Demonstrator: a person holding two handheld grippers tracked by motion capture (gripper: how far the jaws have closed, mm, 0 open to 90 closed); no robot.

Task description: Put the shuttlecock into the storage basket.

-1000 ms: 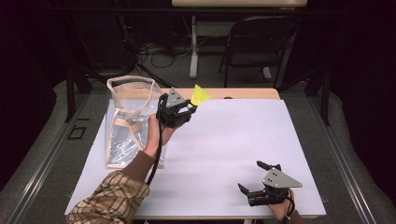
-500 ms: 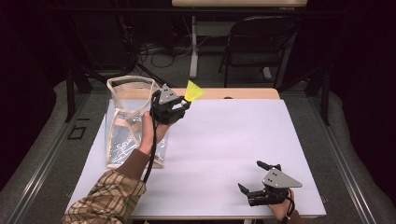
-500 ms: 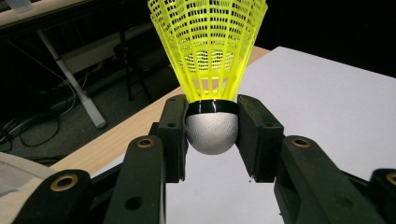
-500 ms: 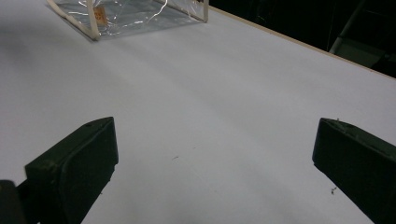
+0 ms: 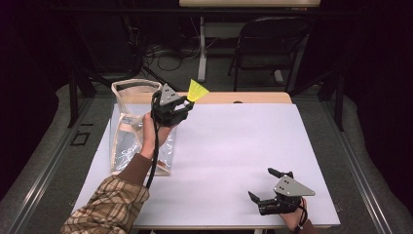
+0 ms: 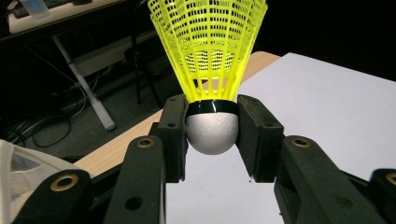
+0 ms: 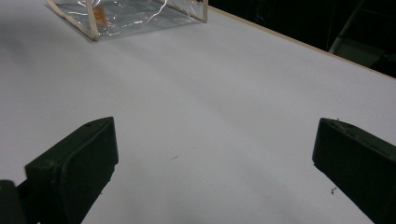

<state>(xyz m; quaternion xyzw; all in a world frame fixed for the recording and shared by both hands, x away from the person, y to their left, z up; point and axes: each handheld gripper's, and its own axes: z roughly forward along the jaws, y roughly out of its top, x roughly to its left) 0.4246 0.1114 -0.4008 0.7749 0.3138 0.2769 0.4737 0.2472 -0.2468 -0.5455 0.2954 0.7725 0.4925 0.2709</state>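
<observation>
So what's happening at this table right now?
A person works at a white table with a tool in each hand. The left tool is clamped on the white rounded base of a yellow shuttlecock, held up in the air just beside the open top of a clear plastic bag that stands at the table's left side. The shuttlecock is not in the bag. The right tool rests near the table's front right edge, jaws wide apart and holding nothing.
</observation>
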